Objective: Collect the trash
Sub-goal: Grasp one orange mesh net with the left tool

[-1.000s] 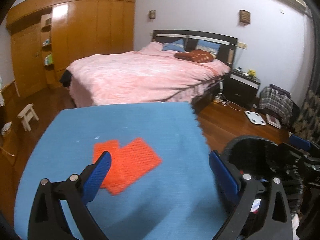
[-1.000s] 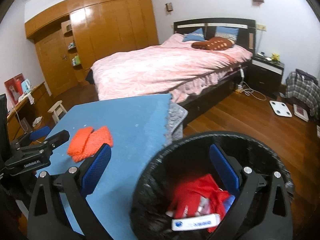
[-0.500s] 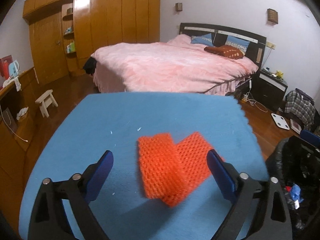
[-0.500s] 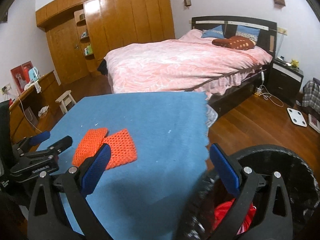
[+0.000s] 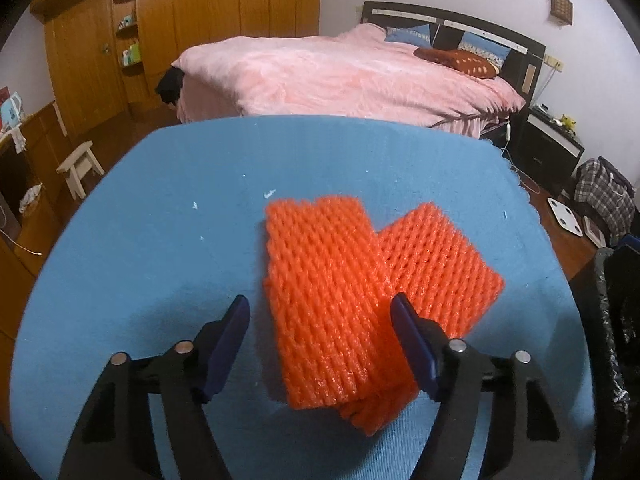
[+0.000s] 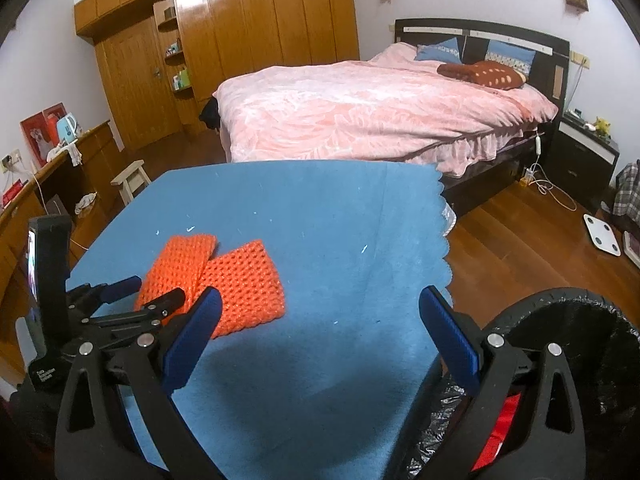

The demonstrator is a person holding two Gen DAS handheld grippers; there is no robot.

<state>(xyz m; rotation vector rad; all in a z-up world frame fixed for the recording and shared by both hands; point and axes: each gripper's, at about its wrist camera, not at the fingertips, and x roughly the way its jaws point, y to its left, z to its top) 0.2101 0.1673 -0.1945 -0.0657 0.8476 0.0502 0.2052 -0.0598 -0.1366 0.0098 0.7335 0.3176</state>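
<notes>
left wrist view: the left gripper has its jaws parted around the near end of the orange foam net, which lies on the blue table cover. a second orange net sits partly tucked under the first, to its right. neither blue pad seems to press the foam yet, though the right pad is very close. to do this well, i judge the jaws should sink low enough to take the full thickness of the top net, close gently since the foam will squash, and catch both pieces only if they overlap inside the jaws. the black bin shows at the far right edge; its contents are hidden here.

right wrist view: the right gripper hangs wide open and empty over the near part of the table cover, beside the bin. the bin has a black liner, and something red lies inside, mostly hidden. the left gripper reaches the nets from the left.
</notes>
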